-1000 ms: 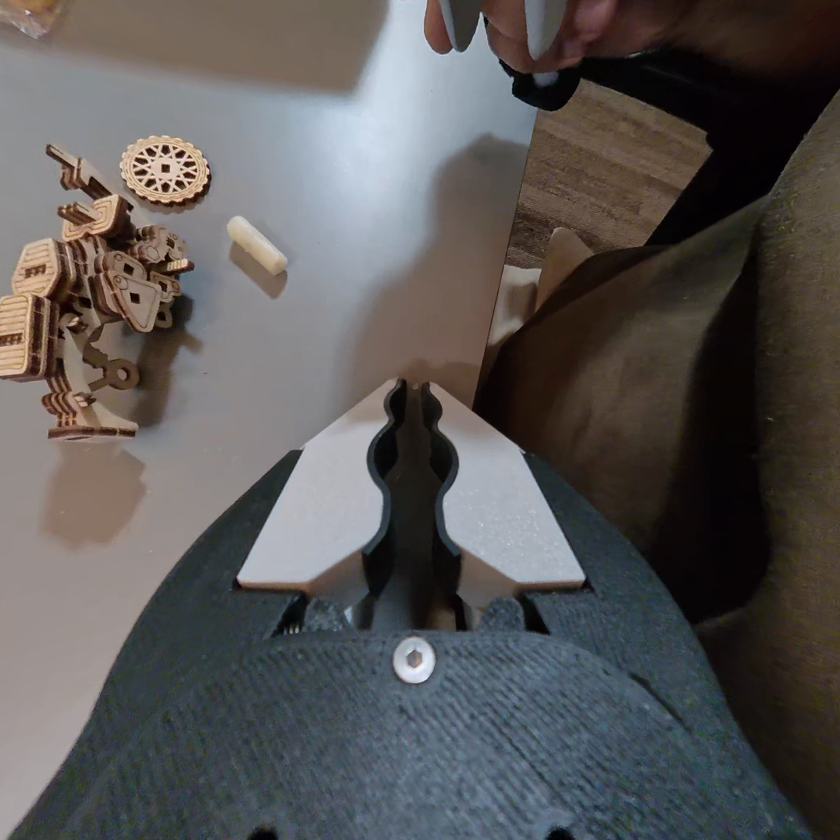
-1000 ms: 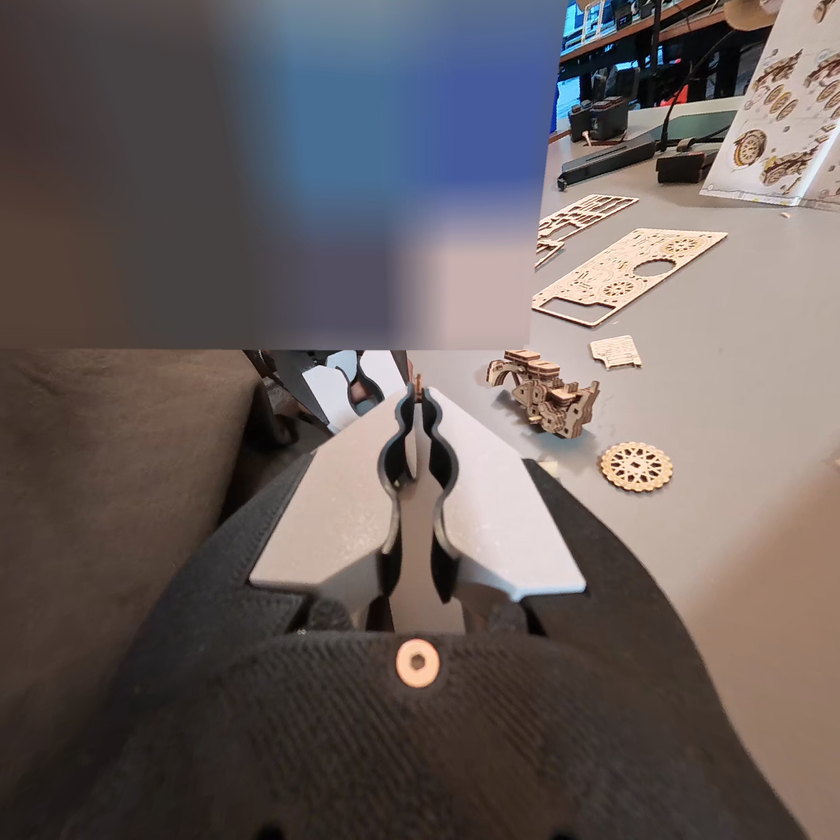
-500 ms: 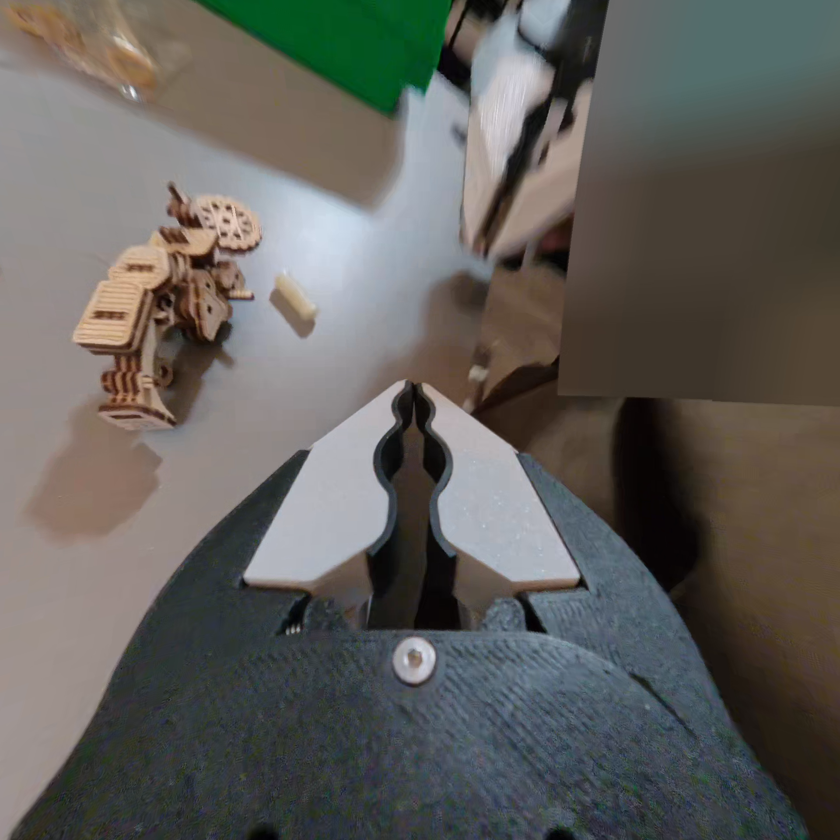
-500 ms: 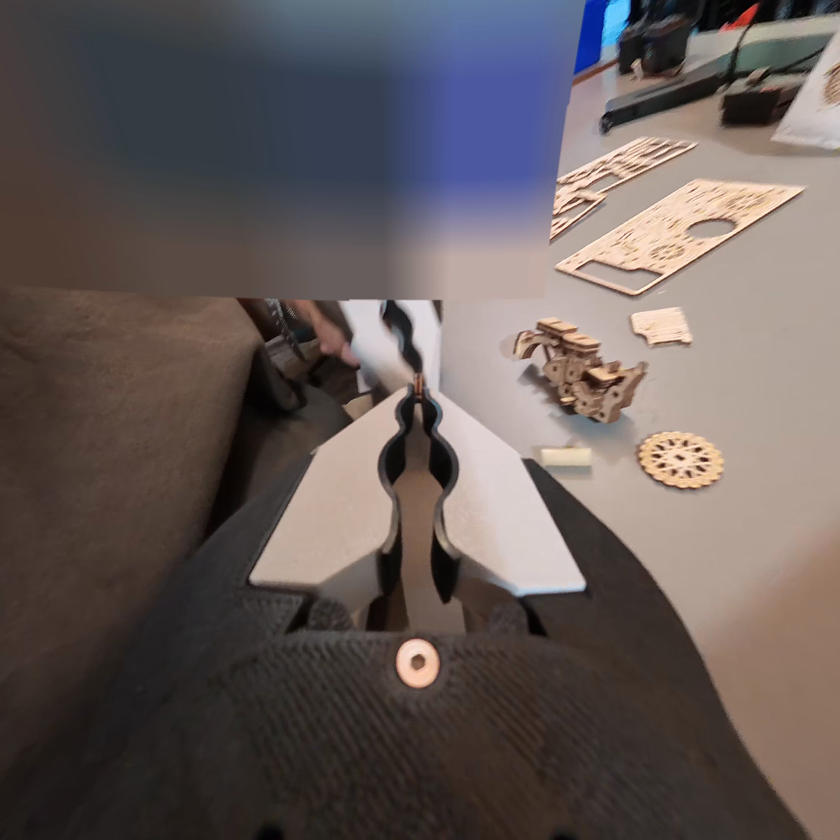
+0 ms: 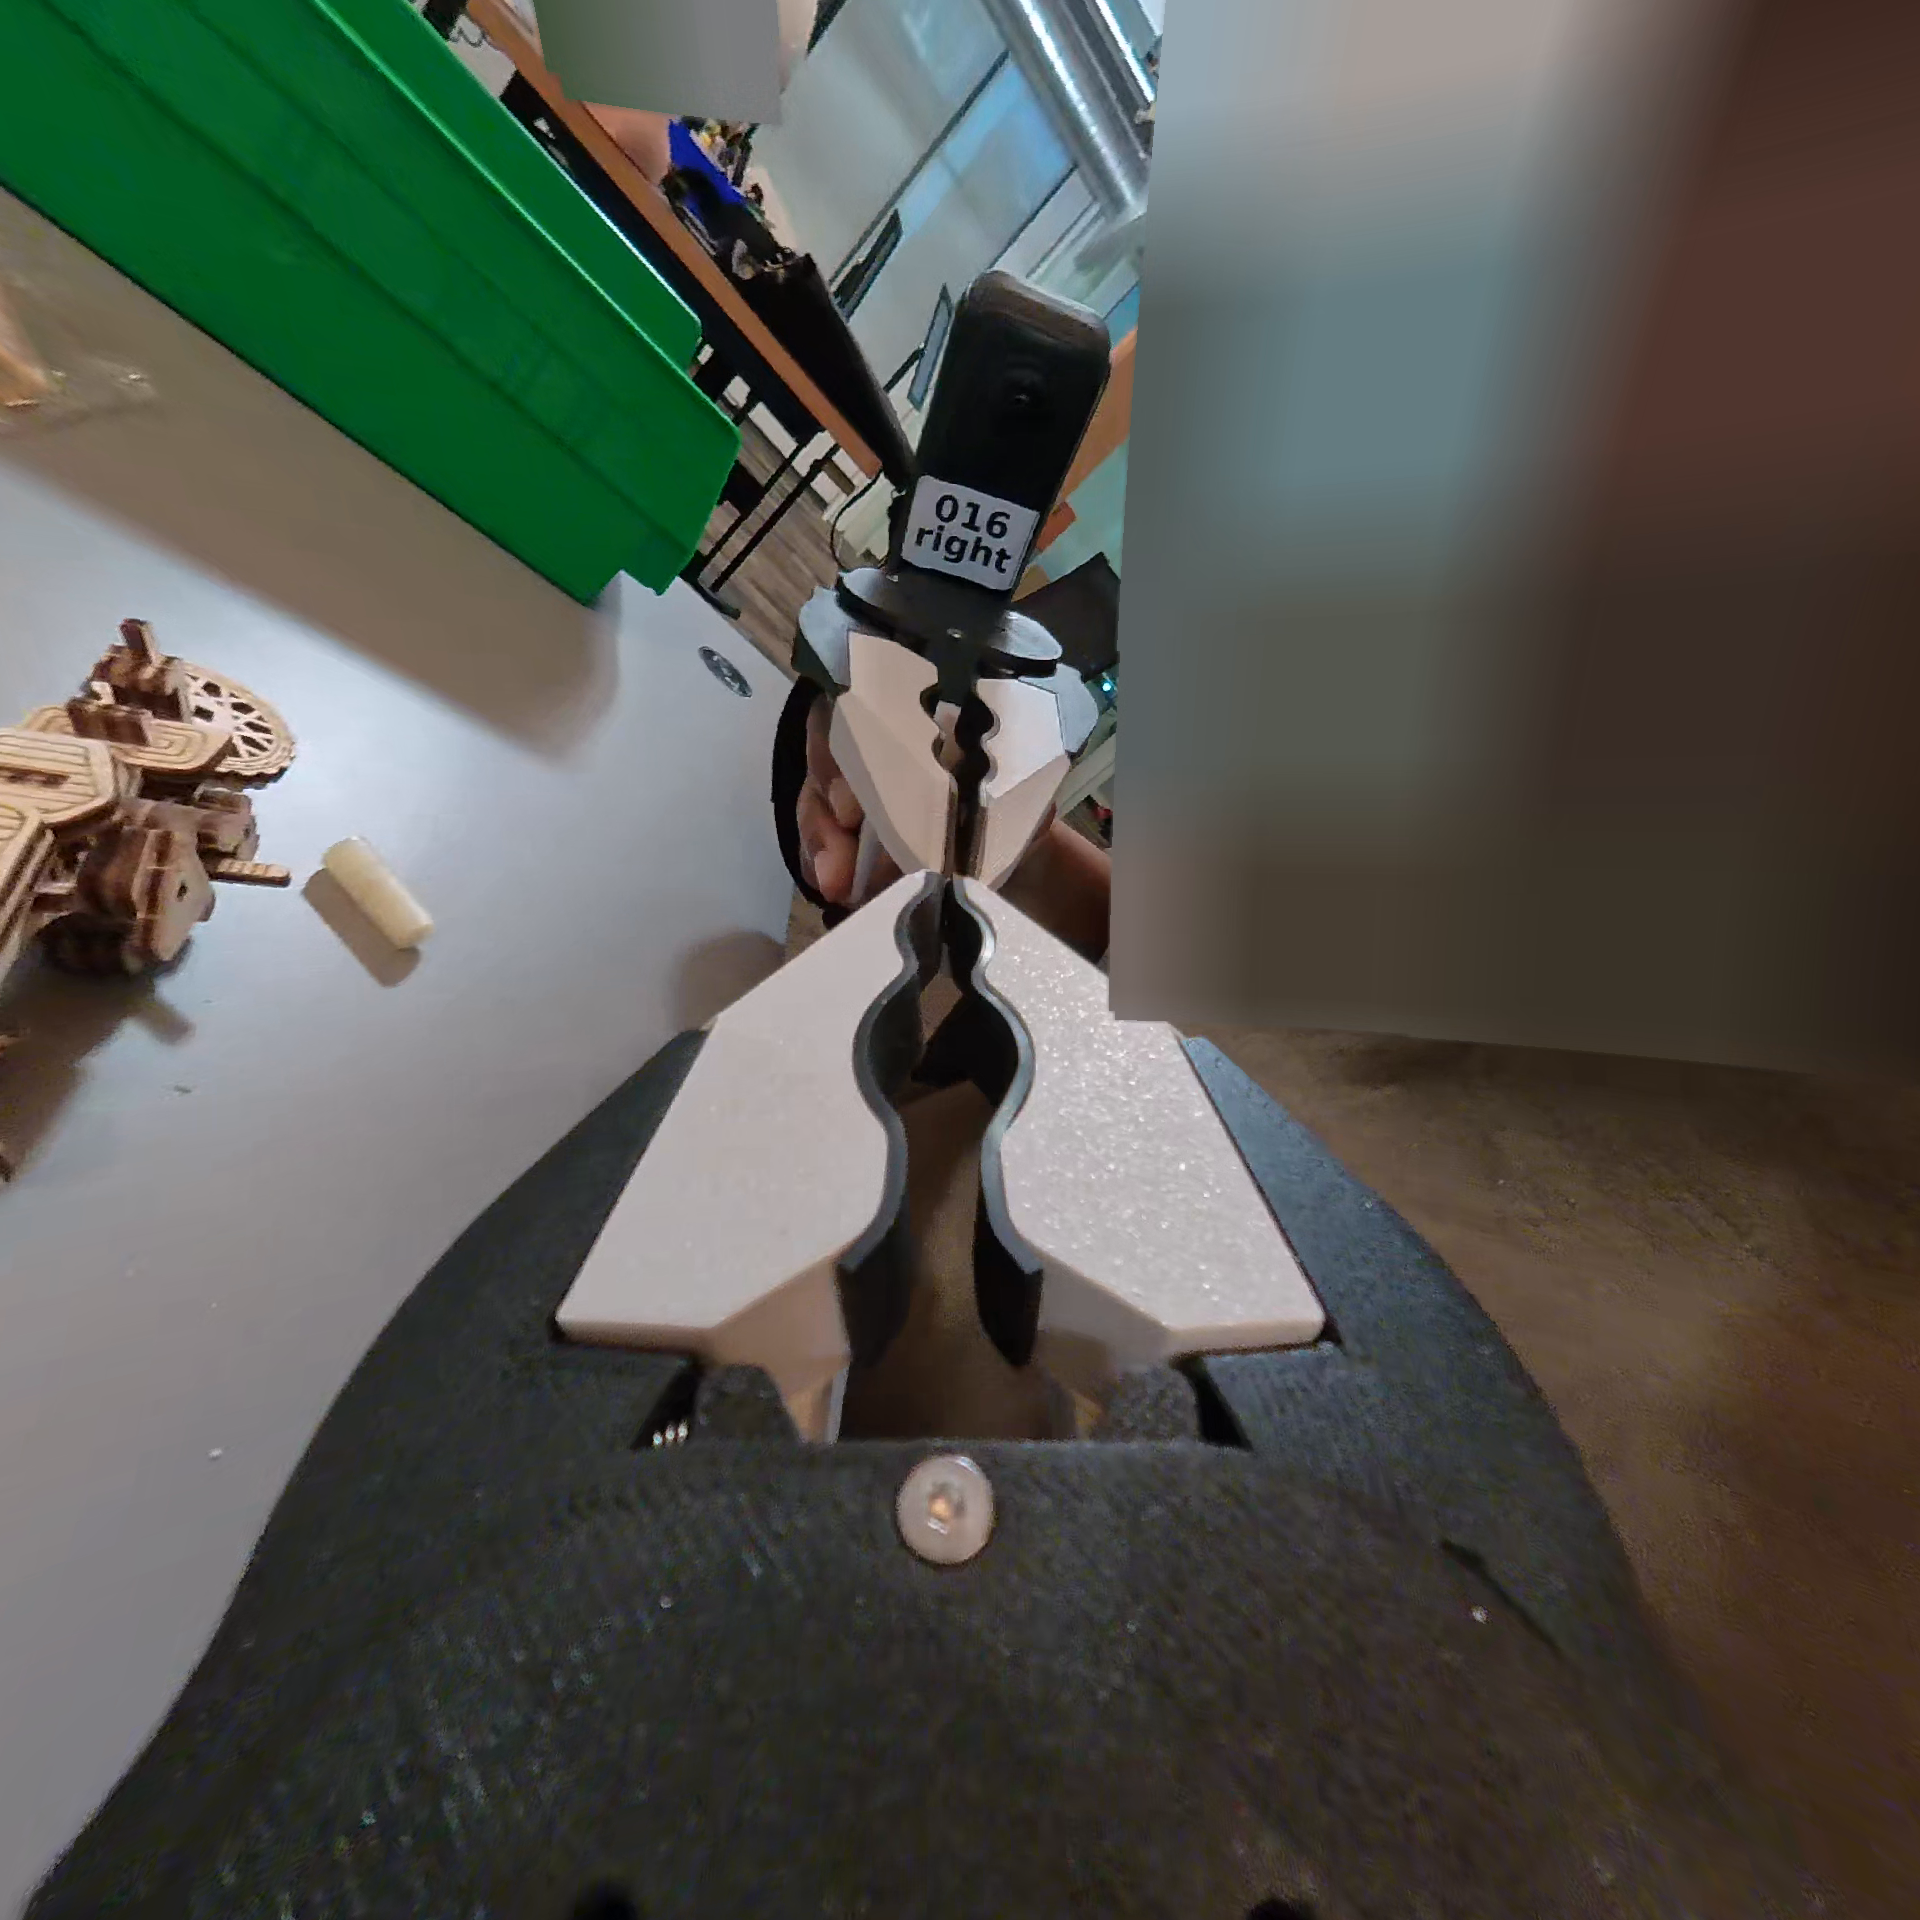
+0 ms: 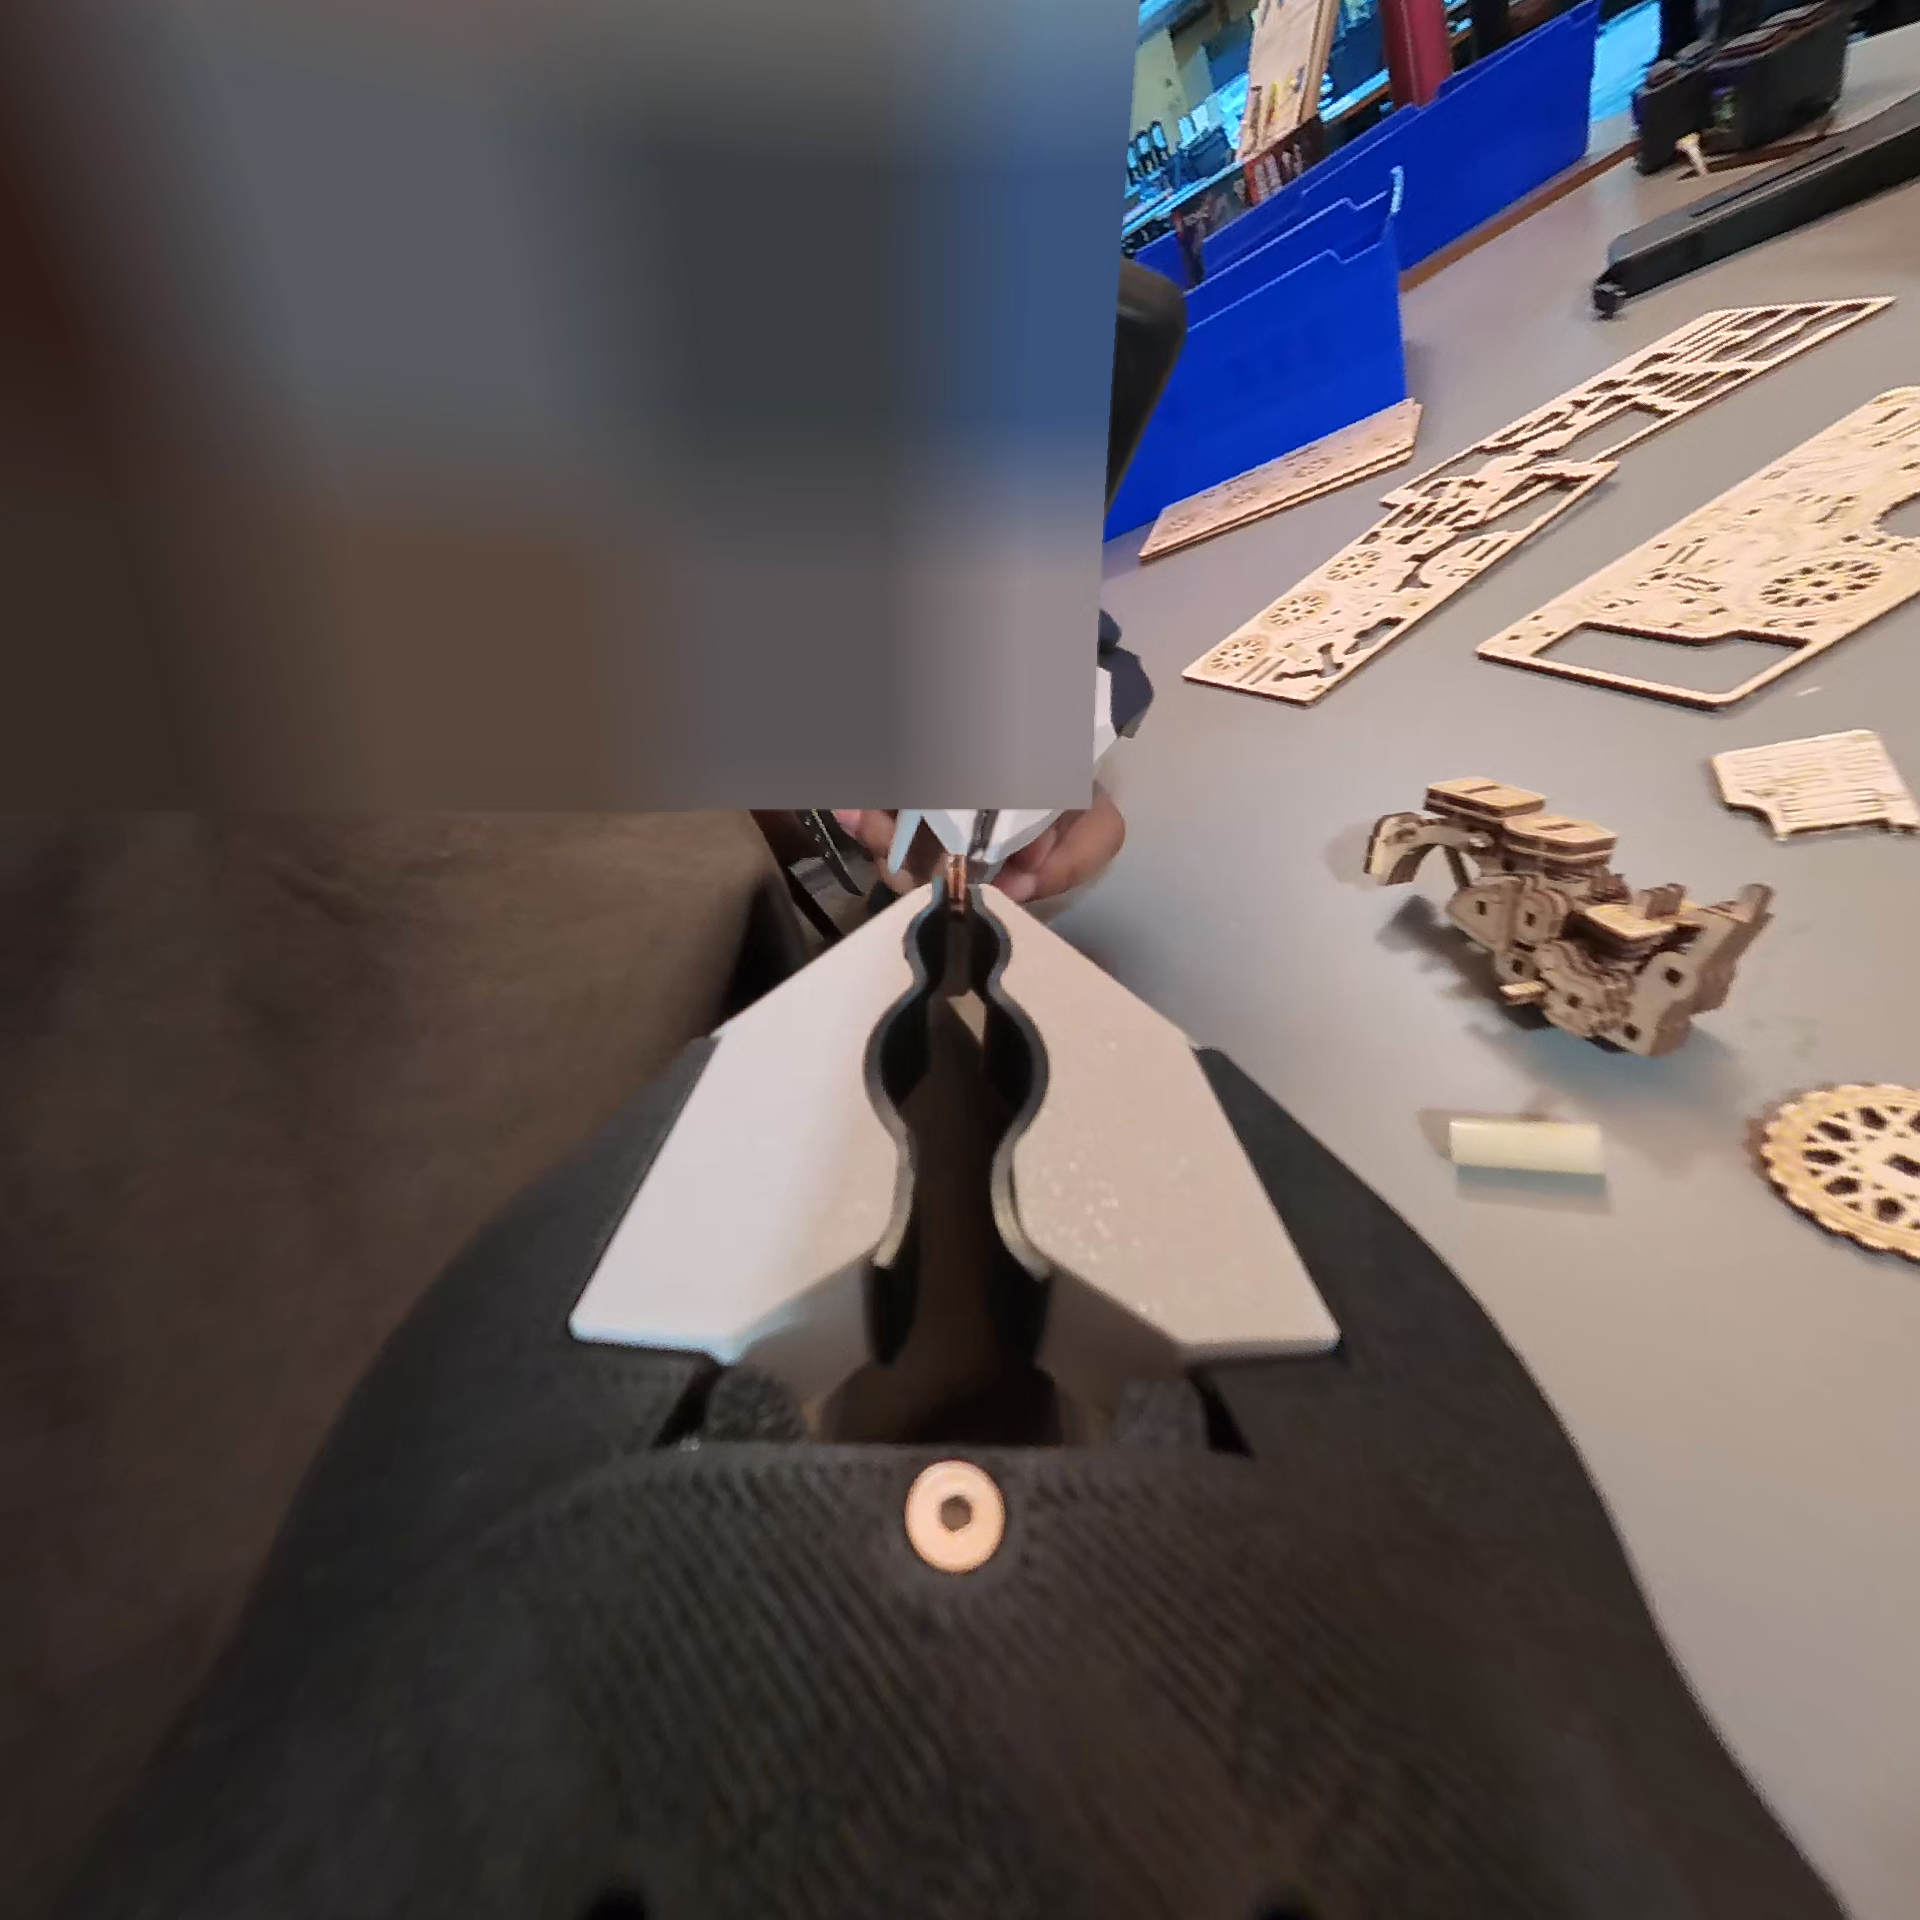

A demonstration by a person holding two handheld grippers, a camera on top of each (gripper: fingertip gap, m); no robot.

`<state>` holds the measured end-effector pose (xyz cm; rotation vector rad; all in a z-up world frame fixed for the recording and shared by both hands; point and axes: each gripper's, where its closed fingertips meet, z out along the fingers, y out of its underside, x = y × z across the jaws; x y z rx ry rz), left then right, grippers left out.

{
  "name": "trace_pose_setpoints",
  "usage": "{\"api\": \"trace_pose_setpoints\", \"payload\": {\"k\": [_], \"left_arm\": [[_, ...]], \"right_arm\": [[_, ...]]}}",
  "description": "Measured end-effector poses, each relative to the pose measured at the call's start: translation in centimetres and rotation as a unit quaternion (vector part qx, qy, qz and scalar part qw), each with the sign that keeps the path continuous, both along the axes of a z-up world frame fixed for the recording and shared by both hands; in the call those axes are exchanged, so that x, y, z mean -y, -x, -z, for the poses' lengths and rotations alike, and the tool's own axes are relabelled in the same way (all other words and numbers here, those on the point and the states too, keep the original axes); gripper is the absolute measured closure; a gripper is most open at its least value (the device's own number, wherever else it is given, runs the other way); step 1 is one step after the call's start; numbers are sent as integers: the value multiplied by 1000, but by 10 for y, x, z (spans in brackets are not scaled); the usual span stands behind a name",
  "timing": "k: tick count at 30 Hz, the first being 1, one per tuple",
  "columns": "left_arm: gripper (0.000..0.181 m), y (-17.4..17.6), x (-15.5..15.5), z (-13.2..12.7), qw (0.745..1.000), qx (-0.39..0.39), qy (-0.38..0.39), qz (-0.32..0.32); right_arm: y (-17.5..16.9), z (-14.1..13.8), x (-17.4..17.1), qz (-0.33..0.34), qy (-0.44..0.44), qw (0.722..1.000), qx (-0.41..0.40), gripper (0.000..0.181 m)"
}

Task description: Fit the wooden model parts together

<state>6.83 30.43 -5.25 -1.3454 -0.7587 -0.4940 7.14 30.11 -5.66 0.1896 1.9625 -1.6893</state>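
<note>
We see two tongs meeting tip to tip off the desk's edge: the right tongs (image 6: pixel 954 902) are clenched on a tiny wooden piece (image 6: pixel 956 891), end-on toward the left tongs (image 5: pixel 940 883), also clenched, contents unclear. On the desk (image 6: pixel 1455 1403) lie one half-built model (image 6: pixel 1558 925), one spoked wheel (image 6: pixel 1844 1169) and one white peg (image 6: pixel 1525 1145); only the right view shows three part sheets (image 6: pixel 1714 582).

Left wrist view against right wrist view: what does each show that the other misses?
Only the left wrist view shows the green plastic bin and the right gripper's black camera mast. Only the right wrist view shows the flat laser-cut wooden part sheets, the blue bin and a tiny brown wooden piece pinched in the right gripper. Both share the grey table, half-built wooden model, spoked wooden wheel and cream cylindrical peg.
</note>
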Motion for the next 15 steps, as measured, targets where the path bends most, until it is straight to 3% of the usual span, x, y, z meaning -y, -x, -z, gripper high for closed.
{"api": "trace_pose_setpoints", "payload": {"k": [15], "left_arm": [[181, -6, -1, -8, 1000, 0, -27, 15]], "right_arm": [[-4, -4, 0, -17, 13, 999, 32, 180]]}}
